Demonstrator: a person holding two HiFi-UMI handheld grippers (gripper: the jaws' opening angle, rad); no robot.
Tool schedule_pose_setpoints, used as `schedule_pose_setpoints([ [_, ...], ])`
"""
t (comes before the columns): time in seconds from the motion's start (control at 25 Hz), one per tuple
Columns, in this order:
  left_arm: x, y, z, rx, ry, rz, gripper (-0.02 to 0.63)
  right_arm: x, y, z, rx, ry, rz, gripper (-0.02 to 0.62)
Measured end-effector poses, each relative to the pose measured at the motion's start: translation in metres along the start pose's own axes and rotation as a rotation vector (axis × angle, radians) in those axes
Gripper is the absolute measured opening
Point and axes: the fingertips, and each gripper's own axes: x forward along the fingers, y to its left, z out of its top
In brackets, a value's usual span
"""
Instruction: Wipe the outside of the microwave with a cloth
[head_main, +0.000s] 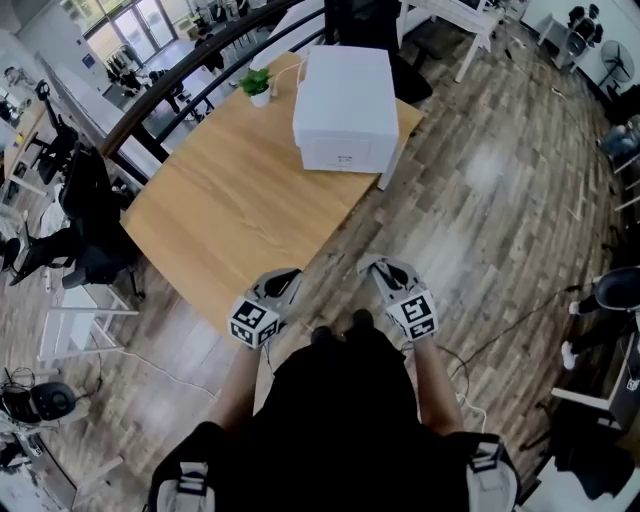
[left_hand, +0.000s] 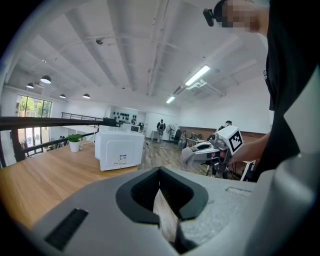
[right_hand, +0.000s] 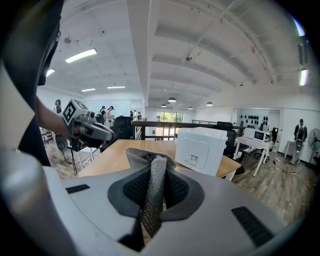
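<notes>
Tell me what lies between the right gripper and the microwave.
Nothing but bare floor and tabletop; head view shows the right gripper, holding the cloth, short of the microwave.

The microwave (head_main: 345, 95) shows only its back, top and one side, so its door side is out of sight in every view, and the print on its label (right_hand: 193, 160) is too small to read. The cloth (right_hand: 145, 159) runs down between the jaws of the right claw (right_hand: 153, 186), where its lower end is lost. The microwave also covers the far corner of the table (head_main: 220, 200).
</notes>
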Motion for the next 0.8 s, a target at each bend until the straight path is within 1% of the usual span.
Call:
schedule_pose_setpoints([
  [0.24,0.030,-0.003,0.018,0.004,-0.009,0.050,0.003,0.006,-0.038,0.008,-0.011,-0.023,0.045,0.032],
  [0.44,0.050,-0.003,0.031,-0.007,-0.032,0.118,0.003,0.011,-0.064,0.006,-0.034,-0.013,0.105,0.032],
  [0.6,0.065,-0.012,0.035,-0.010,-0.039,0.159,0.003,0.010,-0.086,0.002,-0.041,-0.020,0.138,0.032],
  [0.8,0.076,-0.021,0.034,-0.023,-0.038,0.204,0.003,0.013,-0.101,-0.008,-0.053,-0.008,0.189,0.032],
])
